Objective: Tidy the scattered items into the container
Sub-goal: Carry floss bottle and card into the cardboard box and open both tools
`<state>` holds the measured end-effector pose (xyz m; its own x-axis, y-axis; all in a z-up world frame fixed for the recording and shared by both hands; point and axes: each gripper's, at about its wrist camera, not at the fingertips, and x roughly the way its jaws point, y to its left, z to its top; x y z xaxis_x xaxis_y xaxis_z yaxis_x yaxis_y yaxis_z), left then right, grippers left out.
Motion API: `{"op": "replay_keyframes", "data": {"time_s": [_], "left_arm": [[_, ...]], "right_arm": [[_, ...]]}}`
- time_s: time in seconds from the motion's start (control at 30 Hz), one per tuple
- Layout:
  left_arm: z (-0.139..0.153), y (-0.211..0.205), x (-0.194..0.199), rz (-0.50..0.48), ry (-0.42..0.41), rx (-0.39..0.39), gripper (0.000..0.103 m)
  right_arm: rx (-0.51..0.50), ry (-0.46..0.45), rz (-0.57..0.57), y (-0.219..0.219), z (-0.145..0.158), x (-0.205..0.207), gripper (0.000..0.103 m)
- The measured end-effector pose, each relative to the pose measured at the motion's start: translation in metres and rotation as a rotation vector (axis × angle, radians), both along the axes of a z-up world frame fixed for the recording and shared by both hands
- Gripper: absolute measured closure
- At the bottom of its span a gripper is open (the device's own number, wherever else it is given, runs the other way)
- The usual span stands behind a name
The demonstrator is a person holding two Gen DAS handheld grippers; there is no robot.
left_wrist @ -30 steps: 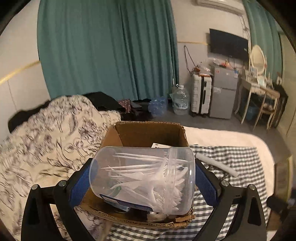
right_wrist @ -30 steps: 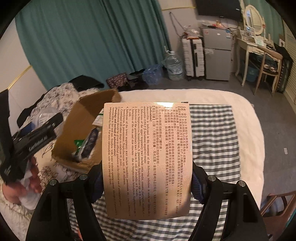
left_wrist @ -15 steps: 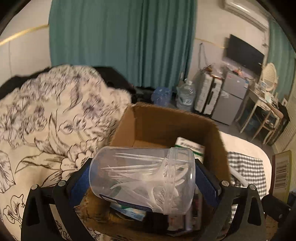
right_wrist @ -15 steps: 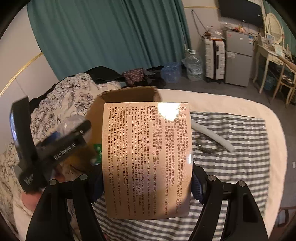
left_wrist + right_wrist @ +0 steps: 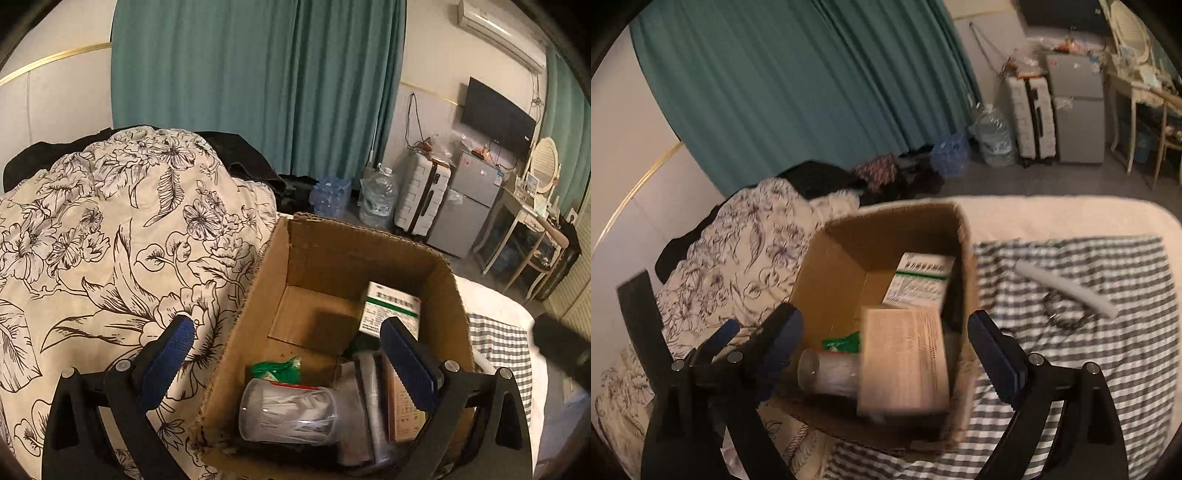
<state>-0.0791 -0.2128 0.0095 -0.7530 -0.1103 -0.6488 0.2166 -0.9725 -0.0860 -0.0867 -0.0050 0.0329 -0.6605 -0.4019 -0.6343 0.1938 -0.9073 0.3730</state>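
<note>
Left wrist view: the left claw [image 5: 286, 352], black-framed with blue ribbed pads, stands spread wide with nothing pinched, hanging over the near left corner of the open brown cardboard box [image 5: 255, 332]. The box rests on a bed, between a cream quilt printed with dark flowers [image 5: 110, 240] and a grey-and-white checked cloth [image 5: 506, 343]. Inside the box, on its side against the near wall, lies a clear plastic jar of white floss picks [image 5: 288, 411]. Beside the jar are a crumpled green packet [image 5: 277, 369], a tan printed carton [image 5: 400, 406] standing on edge, and a white medicine box with a green stripe [image 5: 393, 310] leaning at the far right wall.

Right wrist view: the right claw [image 5: 886, 341], of the same build, is opening; its pads stand clear of the tan printed carton [image 5: 905, 365], which appears blurred between them over the near part of the box [image 5: 831, 288], not pinched. The jar [image 5: 827, 373], the green packet [image 5: 842, 341] and the green-striped medicine box [image 5: 919, 282] show within the box. On the checked cloth [image 5: 1108, 369], well apart from the box, lie a pale grey tube [image 5: 1067, 288] and a dark coiled item [image 5: 1065, 314] just beside it. The left claw's black frame [image 5: 646, 325] shows at the left edge.
</note>
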Motion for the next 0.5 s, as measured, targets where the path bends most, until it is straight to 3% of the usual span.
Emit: {"op": "replay_keyframes", "data": {"time_s": [0.2,0.33,0.5], "left_arm": [[0.011,0.046,0.019,-0.111,0.014,-0.002,0.0],[0.006,0.094,0.029,-0.198,-0.021,0.012,0.0],[-0.007,0.168,0.054,-0.324,-0.011,-0.079,0.0]], "right_arm": [[0.085,0.0,-0.066,0.05,0.026,0.025,0.012],[0.23,0.022,-0.106,0.088,0.035,0.055,0.012],[0.365,0.077,-0.235,0.139,0.016,0.097,0.012]]}}
